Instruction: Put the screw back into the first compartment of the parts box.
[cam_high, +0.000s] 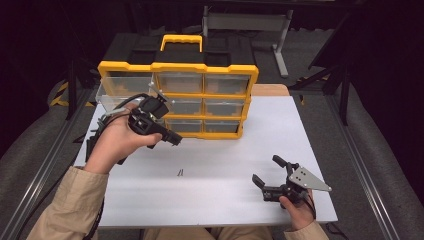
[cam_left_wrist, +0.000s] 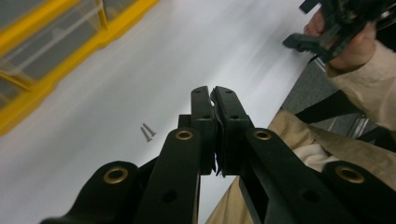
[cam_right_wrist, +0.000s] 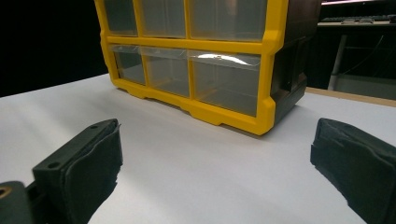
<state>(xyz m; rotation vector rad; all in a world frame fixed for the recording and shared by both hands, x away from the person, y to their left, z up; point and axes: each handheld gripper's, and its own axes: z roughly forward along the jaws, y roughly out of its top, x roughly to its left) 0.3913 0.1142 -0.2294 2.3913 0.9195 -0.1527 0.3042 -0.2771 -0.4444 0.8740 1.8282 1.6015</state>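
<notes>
Screws (cam_high: 180, 172) lie unpicked on the bench (cam_high: 215, 200) below the clenched, empty left claw (cam_high: 176, 139), while the right claw (cam_high: 267, 171) rests released, organizer (cam_high: 200, 95) beyond.

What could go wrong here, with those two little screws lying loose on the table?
The screws are tiny and lie loose on the bare table, so a brush from a sleeve might roll them away. The left gripper is shut and raised in front of the organizer, where a drawer juts out at the left; a careless swing could knock it. The right gripper rests open near the table's edge and could slide off.
</notes>
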